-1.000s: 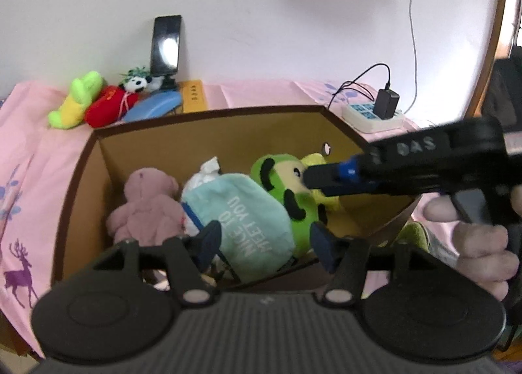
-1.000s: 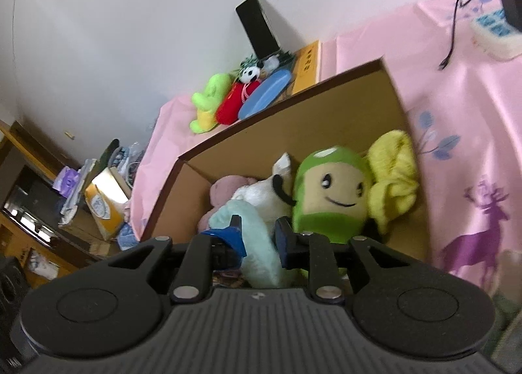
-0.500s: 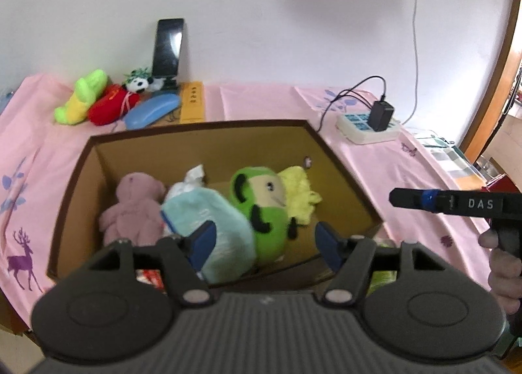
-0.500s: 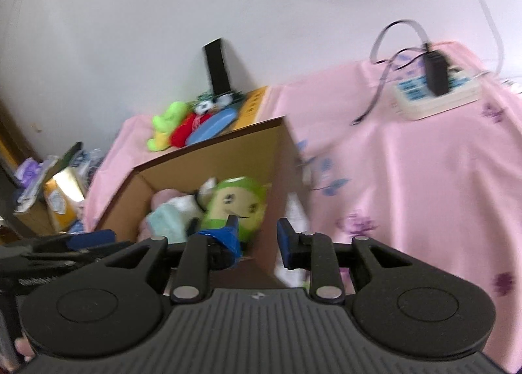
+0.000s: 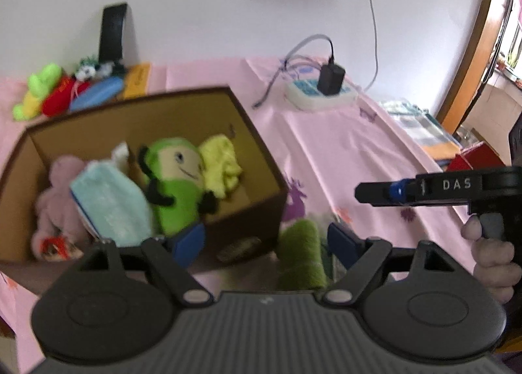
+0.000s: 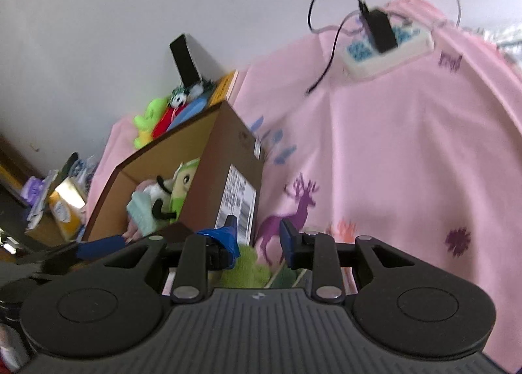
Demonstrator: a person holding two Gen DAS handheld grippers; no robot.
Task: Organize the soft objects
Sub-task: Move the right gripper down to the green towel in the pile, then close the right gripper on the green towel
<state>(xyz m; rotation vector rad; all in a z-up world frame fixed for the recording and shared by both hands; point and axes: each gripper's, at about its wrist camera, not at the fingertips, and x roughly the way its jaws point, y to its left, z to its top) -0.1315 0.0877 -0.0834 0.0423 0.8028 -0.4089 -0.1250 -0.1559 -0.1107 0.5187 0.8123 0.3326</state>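
A brown cardboard box (image 5: 257,158) stands on the pink cloth and holds a green plush doll (image 5: 176,181), a yellow cloth (image 5: 220,166), a light-blue pouch (image 5: 111,201) and a pink teddy (image 5: 53,197). A fuzzy green soft object (image 5: 301,250) lies on the cloth by the box's near right corner. My left gripper (image 5: 266,241) is open, with the fuzzy object between its fingers. My right gripper (image 6: 257,238) is open and empty just above the same fuzzy object (image 6: 249,268). It also shows from the side in the left wrist view (image 5: 385,193).
Several small plush toys (image 5: 49,93), a blue case and a dark phone (image 5: 112,33) sit at the back by the wall. A white power strip (image 5: 321,93) with a charger lies at the back right. Papers and a red item are at the table's right edge.
Both grippers have pulled back from over the box and swung right, toward the fuzzy green object beside the box. The toys in the box have not moved.
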